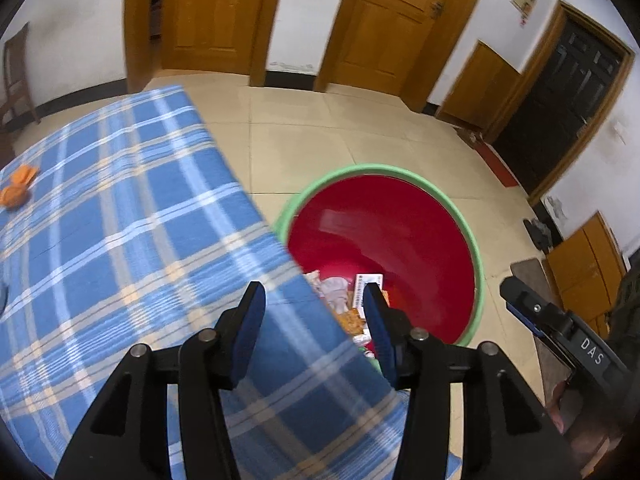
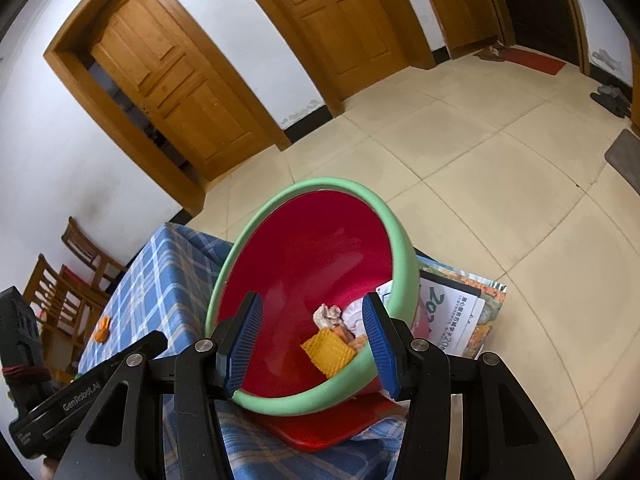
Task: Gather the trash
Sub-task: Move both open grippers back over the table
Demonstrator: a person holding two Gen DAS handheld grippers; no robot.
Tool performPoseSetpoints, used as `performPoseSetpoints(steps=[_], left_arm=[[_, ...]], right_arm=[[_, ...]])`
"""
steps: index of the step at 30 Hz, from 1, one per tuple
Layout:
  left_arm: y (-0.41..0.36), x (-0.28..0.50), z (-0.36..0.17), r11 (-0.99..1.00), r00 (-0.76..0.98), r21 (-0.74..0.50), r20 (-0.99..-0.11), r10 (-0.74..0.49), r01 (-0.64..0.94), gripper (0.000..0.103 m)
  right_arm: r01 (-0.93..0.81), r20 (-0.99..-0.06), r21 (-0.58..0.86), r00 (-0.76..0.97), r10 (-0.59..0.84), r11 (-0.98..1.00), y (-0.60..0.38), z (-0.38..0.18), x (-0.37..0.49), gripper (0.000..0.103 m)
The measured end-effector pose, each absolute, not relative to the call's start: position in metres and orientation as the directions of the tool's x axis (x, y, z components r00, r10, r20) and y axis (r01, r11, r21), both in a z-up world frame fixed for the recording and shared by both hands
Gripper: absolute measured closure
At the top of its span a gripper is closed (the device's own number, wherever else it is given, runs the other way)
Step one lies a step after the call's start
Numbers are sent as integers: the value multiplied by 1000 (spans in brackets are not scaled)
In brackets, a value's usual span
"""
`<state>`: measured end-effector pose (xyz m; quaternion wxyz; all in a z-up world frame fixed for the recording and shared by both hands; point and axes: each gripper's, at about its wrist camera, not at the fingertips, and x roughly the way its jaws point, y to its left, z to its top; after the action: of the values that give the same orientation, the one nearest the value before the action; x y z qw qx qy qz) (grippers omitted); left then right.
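A red bin with a green rim [image 1: 400, 172] [image 2: 404, 252] stands beside the table, holding several pieces of trash: crumpled white paper [image 2: 328, 314], a yellow foam net [image 2: 329, 350], a printed carton [image 1: 366, 286]. An orange scrap [image 1: 18, 190] [image 2: 102, 329] lies on the blue plaid tablecloth [image 1: 120, 208] at the far side. My left gripper [image 1: 314, 320] is open and empty over the table's edge next to the bin. My right gripper [image 2: 310, 336] is open and empty, above the bin's mouth.
The right gripper's body shows at the right of the left wrist view [image 1: 560, 332]. A calendar or poster [image 2: 460, 312] lies under the bin. Wooden chairs [image 2: 64, 280] stand beyond the table. Tiled floor [image 2: 480, 184], wooden doors and a red mat [image 1: 496, 164] surround the spot.
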<state>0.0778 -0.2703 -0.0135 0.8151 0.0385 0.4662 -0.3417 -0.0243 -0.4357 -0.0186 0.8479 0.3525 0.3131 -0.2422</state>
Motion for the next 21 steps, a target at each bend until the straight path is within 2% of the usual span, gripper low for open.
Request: performPoseSetpoints(steps=[21], left_arm=[[-155, 114, -14, 902, 464, -275, -784, -411, 334, 52]], right_arm=[[588, -707, 414, 689, -162, 694, -406, -8, -4, 50]])
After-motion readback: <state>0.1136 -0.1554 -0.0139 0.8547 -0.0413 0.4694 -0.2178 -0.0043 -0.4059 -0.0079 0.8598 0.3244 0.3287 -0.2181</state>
